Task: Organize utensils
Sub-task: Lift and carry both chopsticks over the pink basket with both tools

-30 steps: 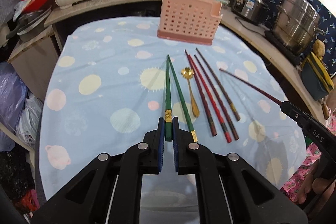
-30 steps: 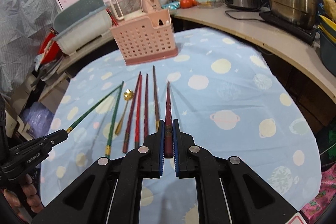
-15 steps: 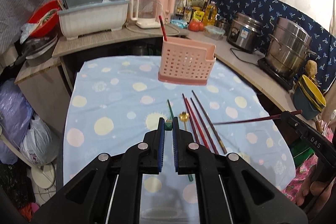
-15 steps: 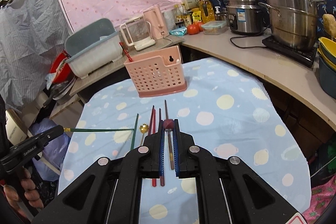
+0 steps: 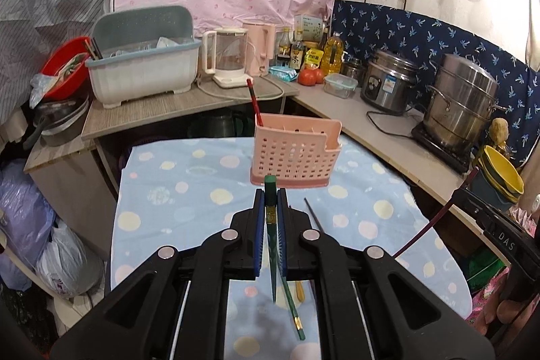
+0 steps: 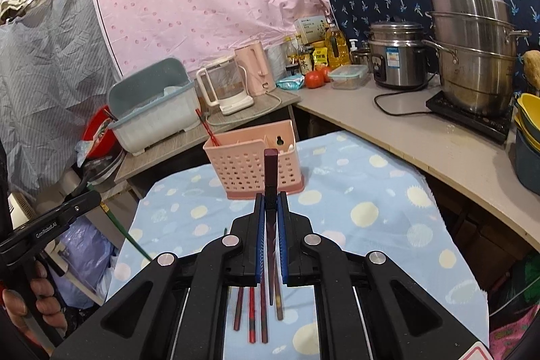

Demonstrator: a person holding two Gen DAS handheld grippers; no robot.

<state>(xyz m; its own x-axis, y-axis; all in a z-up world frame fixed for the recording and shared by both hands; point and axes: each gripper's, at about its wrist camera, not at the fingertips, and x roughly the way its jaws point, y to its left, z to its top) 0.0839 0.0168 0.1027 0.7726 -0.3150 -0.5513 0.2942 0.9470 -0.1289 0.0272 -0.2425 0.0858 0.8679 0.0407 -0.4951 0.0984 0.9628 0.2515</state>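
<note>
Green chopstick (image 5: 270, 191) clamped upright in left gripper (image 5: 270, 208), thick end up, tip slanting down toward the blue cloth (image 5: 175, 188). Dark red chopstick (image 6: 270, 169) pinched likewise in right gripper (image 6: 270, 208), butt up. Both raised before pink basket (image 5: 295, 154). More chopsticks (image 6: 251, 312) flat below.

Left gripper (image 5: 270, 211) closed on 1 green chopstick (image 5: 269, 191), held steeply, thick end up before the pink utensil basket (image 5: 295, 156). Second green chopstick (image 5: 292, 309) flat on the spotted blue tablecloth (image 5: 175, 191). 1 red chopstick (image 5: 253, 102) upright in the basket. Right gripper (image 5: 467, 194) at the right edge, gripping a dark red chopstick (image 5: 428, 225).
</note>
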